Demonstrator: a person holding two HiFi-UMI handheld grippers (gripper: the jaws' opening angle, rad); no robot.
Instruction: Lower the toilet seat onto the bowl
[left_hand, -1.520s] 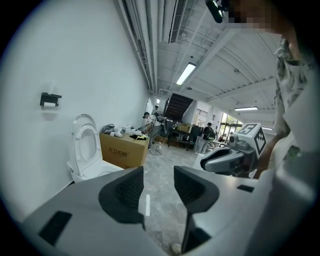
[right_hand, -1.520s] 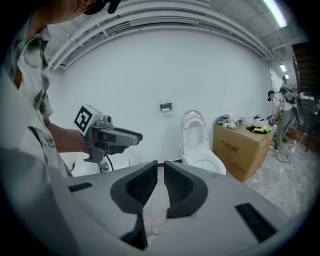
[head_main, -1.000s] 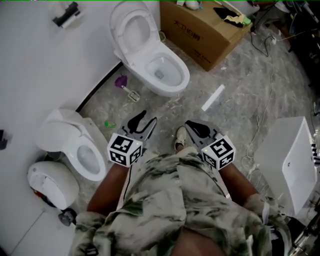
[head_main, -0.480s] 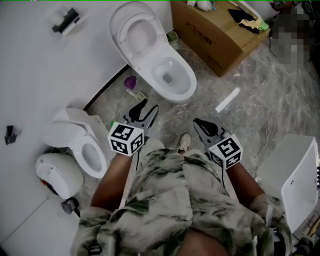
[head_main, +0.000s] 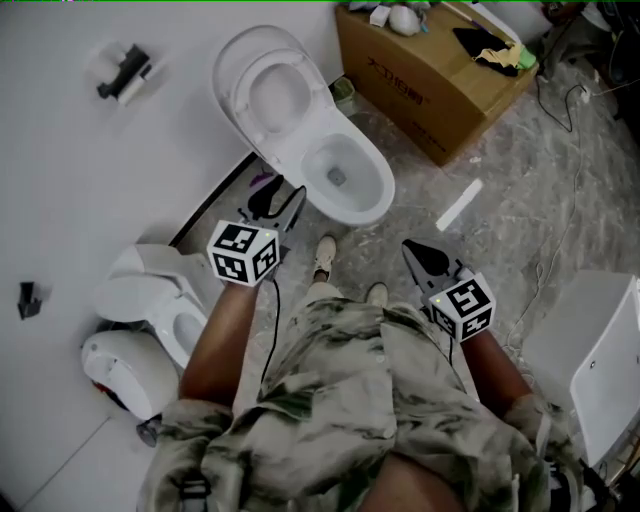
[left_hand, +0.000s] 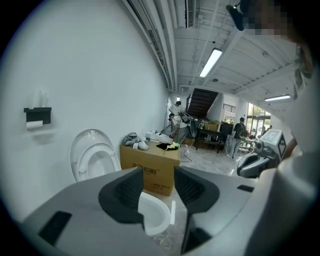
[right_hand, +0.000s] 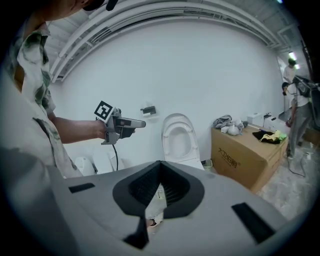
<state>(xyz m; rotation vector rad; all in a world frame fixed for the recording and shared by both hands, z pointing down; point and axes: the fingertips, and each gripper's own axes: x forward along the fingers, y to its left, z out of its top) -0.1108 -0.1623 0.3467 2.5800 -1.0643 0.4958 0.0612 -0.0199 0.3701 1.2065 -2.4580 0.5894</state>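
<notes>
The toilet seat (head_main: 243, 97) is standing upright against the wall in the upper middle of the head view, and the bowl (head_main: 352, 200) is lying open just below it. The left tongs (head_main: 283, 207) are hovering near the bowl's left rim, not touching it, gaping wide with nothing between them. The right tongs (head_main: 413, 252) are hanging off to the bowl's lower right, pinched together and empty. A cardboard box (head_main: 440, 85) is sitting at the upper right.

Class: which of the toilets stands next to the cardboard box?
The larger toilet, seat raised against the wall, with the cardboard box just beside it. The smaller toilet stands apart, at lower left.
</notes>
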